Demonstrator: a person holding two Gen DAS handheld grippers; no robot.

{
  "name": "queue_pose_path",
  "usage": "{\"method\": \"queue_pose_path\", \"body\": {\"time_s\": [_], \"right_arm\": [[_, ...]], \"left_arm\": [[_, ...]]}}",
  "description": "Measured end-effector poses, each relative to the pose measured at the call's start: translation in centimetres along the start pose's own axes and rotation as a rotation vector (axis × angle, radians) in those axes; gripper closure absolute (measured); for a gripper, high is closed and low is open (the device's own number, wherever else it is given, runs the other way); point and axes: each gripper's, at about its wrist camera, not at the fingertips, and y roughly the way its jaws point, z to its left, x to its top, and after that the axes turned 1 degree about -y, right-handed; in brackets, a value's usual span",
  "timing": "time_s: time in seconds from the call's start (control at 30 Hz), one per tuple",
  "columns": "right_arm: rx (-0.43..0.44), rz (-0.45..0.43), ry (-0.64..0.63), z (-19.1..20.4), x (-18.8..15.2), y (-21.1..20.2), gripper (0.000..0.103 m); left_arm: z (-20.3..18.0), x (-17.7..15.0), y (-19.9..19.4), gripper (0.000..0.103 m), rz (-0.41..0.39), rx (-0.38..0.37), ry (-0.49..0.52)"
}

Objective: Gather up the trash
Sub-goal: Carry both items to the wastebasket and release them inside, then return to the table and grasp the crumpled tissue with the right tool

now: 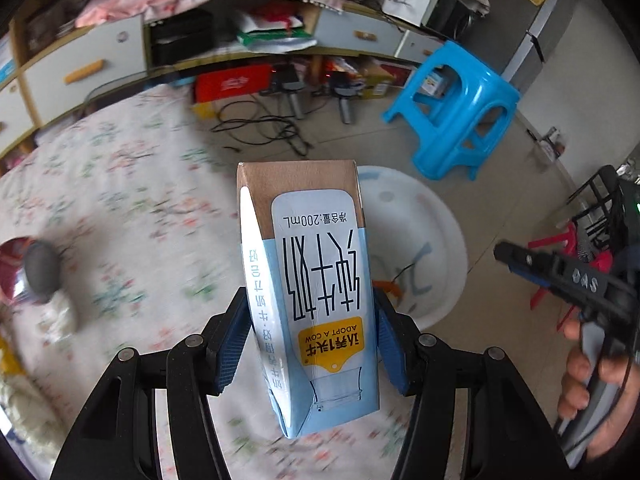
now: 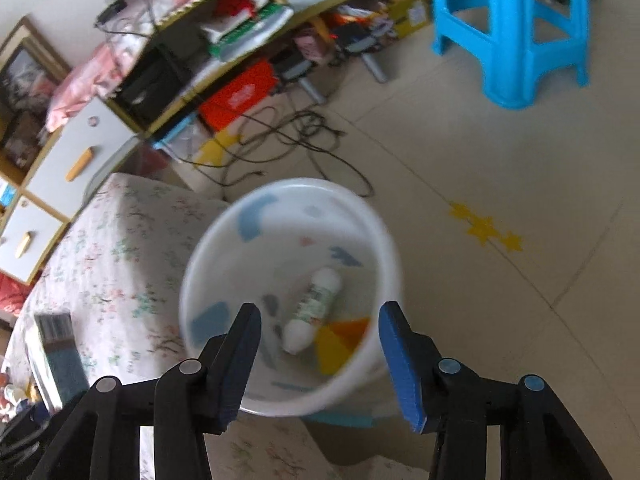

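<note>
Fingers: left gripper clamped on milk carton; right gripper spread wide, holding nothing.
White bin just beyond both fingertips.

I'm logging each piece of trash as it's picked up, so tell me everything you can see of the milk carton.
The milk carton is a small paperboard box, pale blue and white with a brown band at its far end, black Chinese lettering, a yellow "ADOPT A COW" label and "200mL". It looks intact. The left tool is clamped on its two sides, holding it in the air, printing upside down to the camera, with the white bin behind it.
</note>
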Motion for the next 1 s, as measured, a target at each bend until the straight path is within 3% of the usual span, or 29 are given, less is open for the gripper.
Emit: {"method": "queue_pose_path", "body": {"time_s": [0.3, 0.43, 0.5, 0.53, 0.67, 1.0], "right_arm": [[-0.051, 0.002, 0.053, -4.2, 0.0, -1.5, 0.048], [-0.061, 0.0, 0.053, -4.9, 0.1, -1.6, 0.048], [-0.061, 0.0, 0.057, -5.0, 0.2, -1.6, 0.047], [-0.059, -0.002, 0.06, -5.0, 0.2, -1.7, 0.043], [-0.051, -0.014, 0.054, -4.8, 0.3, -2.0, 0.027], [-0.025, -0.036, -0.01, -1.7, 0.1, -2.9, 0.023]], "left_arm": [[-3.0, 1.8, 4.0, 0.042, 0.033, -0.033, 0.027], [-3.5, 2.2, 3.8, 0.039, -0.015, -0.072, 0.044], [-3.5, 2.4, 3.4, 0.014, -0.027, -0.034, 0.033], [-3.3, 2.4, 2.9, 0.011, -0.031, -0.029, 0.026], [-2.9, 2.2, 1.2, 0.009, -0.053, 0.027, 0.043], [2.1, -2.4, -5.0, 0.004, -0.108, 0.12, 0.012]]}}
